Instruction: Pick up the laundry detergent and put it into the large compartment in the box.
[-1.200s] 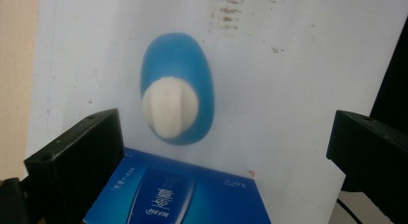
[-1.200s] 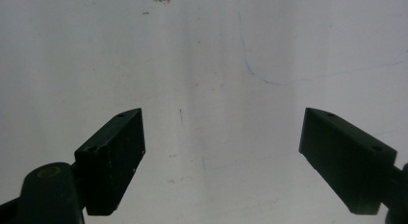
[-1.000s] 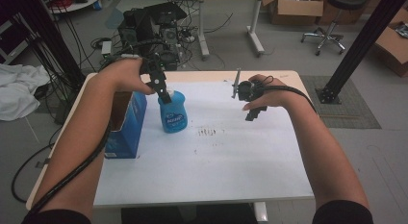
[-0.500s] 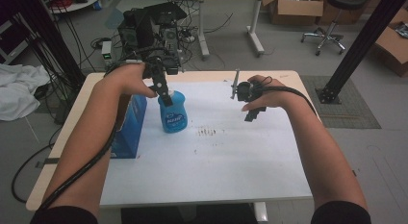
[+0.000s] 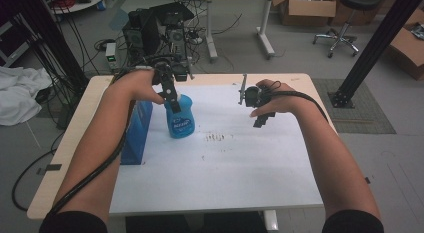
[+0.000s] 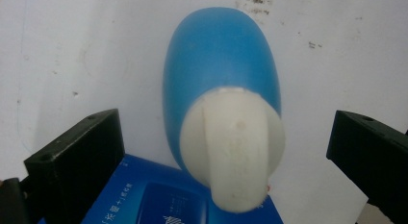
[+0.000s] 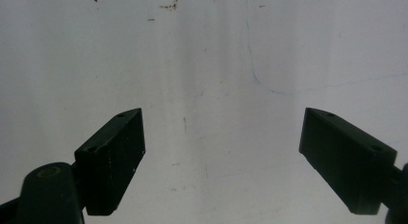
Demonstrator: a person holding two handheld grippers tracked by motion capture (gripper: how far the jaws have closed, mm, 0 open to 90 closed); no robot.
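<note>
Three views, entered in order.

High view: my left hand-held gripper (image 5: 172,95) hangs over the white cap of the blue bottle (image 5: 179,119), which stands upright on the white bench (image 5: 225,178), just beside a blue carton (image 5: 136,133) at its left. Against half a second ago the left hand-held gripper sits slightly nearer the bottle's top, and the bottle stands where it did; I judge this as the approach closing, with the grasp not yet made. My right hand-held gripper (image 5: 261,118) idles well apart at the right, above bare bench, much where it was. Faint dark marks (image 5: 218,138) dot the sheet near its middle. Behind the bench: grey floor, a rack of electronics with tangled cables (image 5: 155,30), a second desk, an office chair (image 5: 345,28), cardboard boxes, a white cloth (image 5: 20,95) at the left.

Left gripper view: jaws stand wide apart, either side of the bottle's white cap (image 6: 233,147), touching nothing. The blue body (image 6: 216,65) runs away beneath it; the carton's printed face (image 6: 159,200) shows at the bottom.

Right gripper view: jaws spread wide and empty over the scuffed white surface (image 7: 207,65), crossed by a thin blue pen line (image 7: 269,89).
</note>
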